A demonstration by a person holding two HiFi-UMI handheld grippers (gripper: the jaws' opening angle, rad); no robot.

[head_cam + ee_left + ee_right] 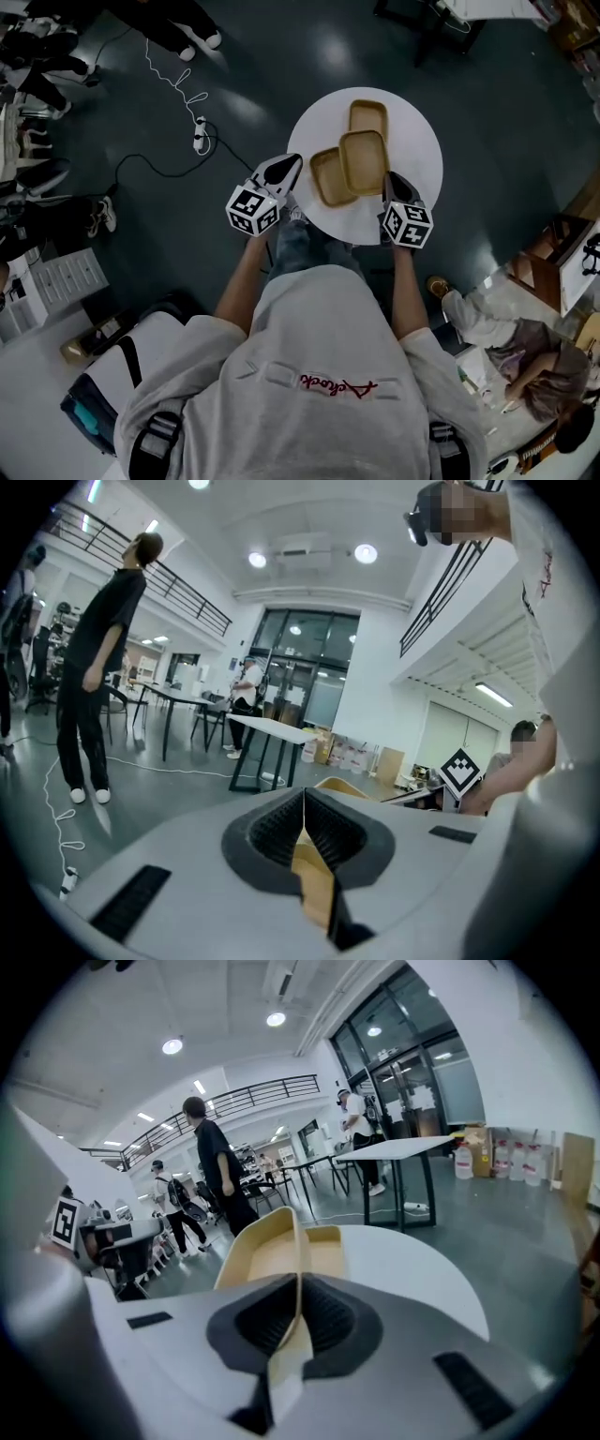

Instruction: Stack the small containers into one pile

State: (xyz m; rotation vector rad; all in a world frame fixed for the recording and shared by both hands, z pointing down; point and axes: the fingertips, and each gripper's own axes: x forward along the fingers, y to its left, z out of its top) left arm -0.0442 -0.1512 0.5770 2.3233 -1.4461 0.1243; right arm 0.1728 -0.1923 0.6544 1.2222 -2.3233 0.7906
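3 containers sit over the round table [422, 155]. The far container [368, 114] lies at the table's far side. The middle container [364, 161] overlaps its near end and the right edge of the left container [326, 180]. The left gripper [298, 165], at the table's left edge, grips the left container's wall. The right gripper [387, 180], at the near edge, grips the middle container's rim. A power strip [200, 134] lies on the floor, left of the table.
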